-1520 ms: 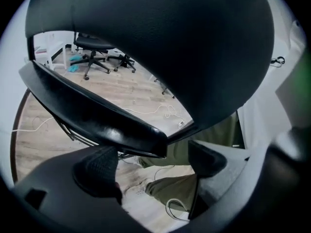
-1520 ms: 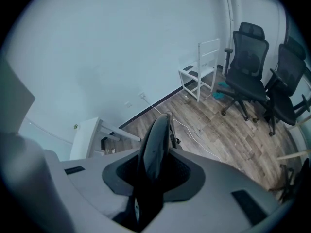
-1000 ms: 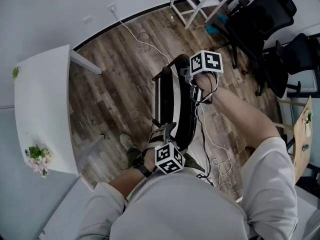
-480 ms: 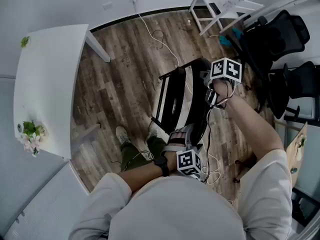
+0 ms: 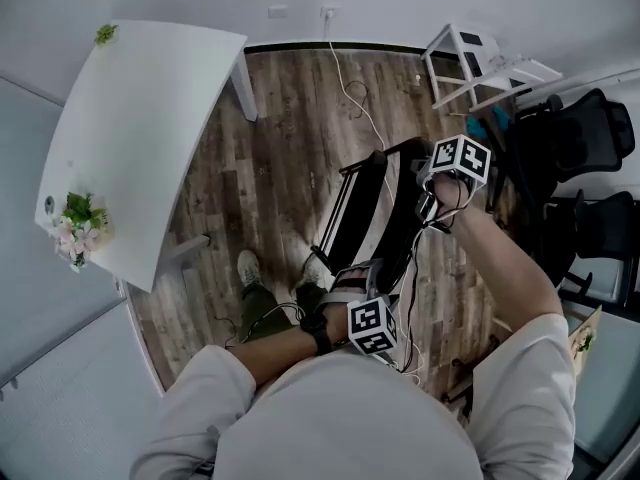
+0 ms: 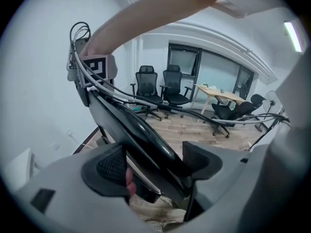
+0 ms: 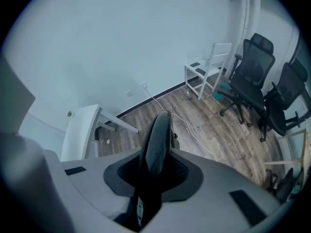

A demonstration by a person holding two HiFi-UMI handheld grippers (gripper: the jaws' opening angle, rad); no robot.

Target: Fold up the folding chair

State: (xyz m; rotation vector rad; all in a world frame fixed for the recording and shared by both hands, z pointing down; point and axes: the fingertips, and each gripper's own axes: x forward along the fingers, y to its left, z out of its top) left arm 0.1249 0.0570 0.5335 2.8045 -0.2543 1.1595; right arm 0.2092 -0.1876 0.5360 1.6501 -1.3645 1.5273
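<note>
The left gripper (image 6: 155,165), jaws just closing loosely around the near edge of the glossy black metal-framed folding chair (image 5: 398,213) standing on the wood-plank floor (image 5: 290,148), should bite firmly before squeezing toward the right gripper (image 7: 153,171), clamped on its far edge.

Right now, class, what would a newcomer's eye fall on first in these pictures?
The black folding chair stands centre on the wood floor, nearly flat. The right gripper is clamped on its far edge, and the left gripper has just been closing its jaws around its near edge. A white table stands at left.
</note>
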